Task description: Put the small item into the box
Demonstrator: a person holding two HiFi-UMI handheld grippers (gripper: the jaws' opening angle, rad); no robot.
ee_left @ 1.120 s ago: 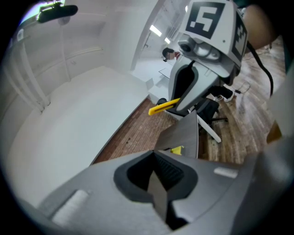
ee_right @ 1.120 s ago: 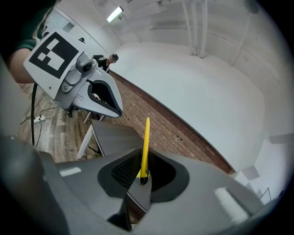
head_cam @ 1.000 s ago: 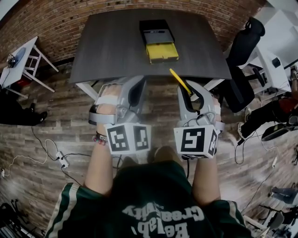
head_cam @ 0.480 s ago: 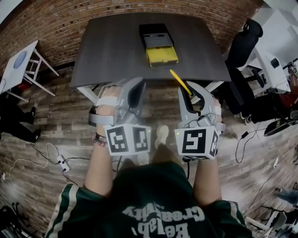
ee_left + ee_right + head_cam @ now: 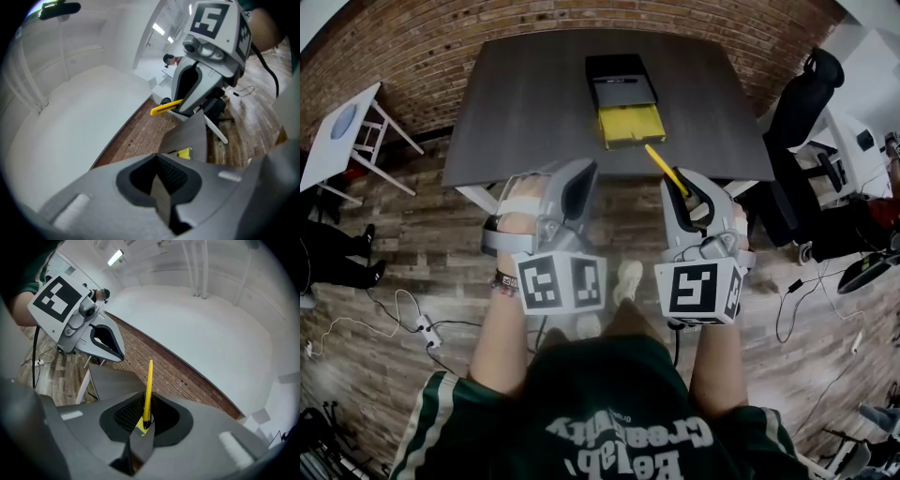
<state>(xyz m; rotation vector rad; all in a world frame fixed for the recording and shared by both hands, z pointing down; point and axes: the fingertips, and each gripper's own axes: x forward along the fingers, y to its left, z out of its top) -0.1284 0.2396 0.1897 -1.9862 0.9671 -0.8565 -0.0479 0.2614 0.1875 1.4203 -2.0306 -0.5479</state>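
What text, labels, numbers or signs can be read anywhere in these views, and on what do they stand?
On the green shirt: two lines of white lettering, upside down and warped; not reliably readable.
On the left marker cube and the right marker cube: black-and-white square codes only, no letters.
On the box: no label can be read.
On the yellow pen: no print visible.

My left gripper [image 5: 584,173] and right gripper [image 5: 682,180] are pale grey, and their cubes [image 5: 561,281] carry black-and-white square markers. The pen [image 5: 664,167] in my right jaws is yellow. On the charcoal worktop [image 5: 525,103] the box [image 5: 619,73] is black and its tray [image 5: 631,124] yellow. Behind the worktop the brick wall [image 5: 441,37] is red-brown; below it the plank floor [image 5: 422,244] is brown.
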